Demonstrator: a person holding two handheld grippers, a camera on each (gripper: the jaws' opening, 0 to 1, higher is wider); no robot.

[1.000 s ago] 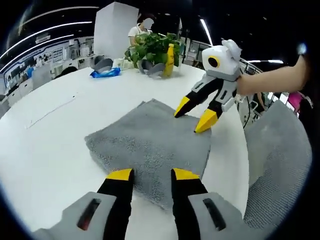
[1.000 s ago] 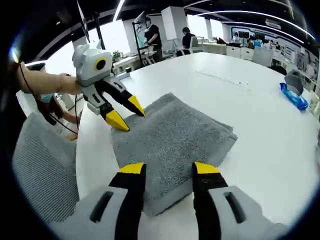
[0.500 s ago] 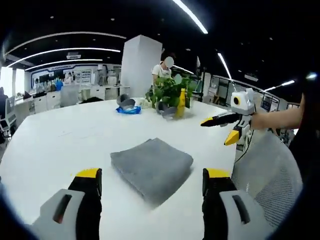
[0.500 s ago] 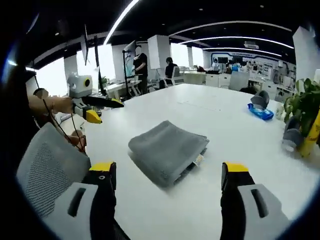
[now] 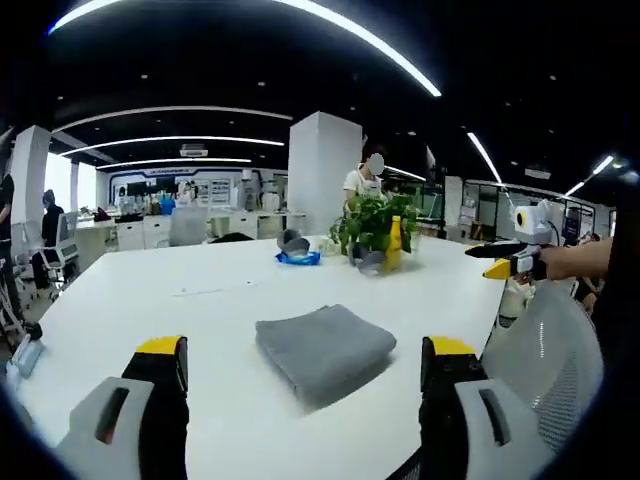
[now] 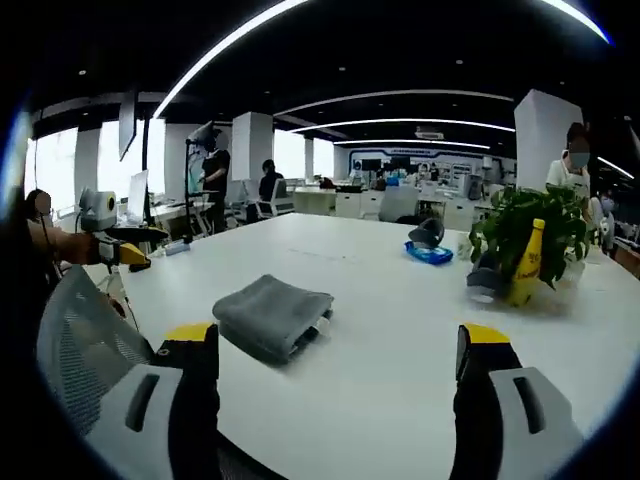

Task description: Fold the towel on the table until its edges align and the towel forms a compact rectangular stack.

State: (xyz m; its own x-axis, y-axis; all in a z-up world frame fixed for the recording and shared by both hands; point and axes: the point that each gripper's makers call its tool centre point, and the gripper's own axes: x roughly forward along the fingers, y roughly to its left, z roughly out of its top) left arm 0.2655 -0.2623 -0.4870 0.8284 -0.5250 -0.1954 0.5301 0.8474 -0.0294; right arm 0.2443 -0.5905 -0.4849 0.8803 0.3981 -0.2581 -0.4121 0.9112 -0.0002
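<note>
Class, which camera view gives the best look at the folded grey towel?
The left gripper view: the towel lies central, larger, its top and front edge clear. The right gripper view shows the same towel smaller and left of centre, with its stacked layers visible at one end.

Folded towel on table — tongs agape.

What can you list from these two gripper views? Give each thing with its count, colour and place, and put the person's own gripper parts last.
Towel: one, grey, folded on the white table, near edge.
Potted plant: one, green, far side of table.
Bottle: one, yellow, beside the plant.
Blue packet: one, near the plant.
Mesh chair: one, grey, at table edge.
Left gripper: yellow-tipped, open, off the towel.
Right gripper: yellow-tipped, open, off the towel.
</note>
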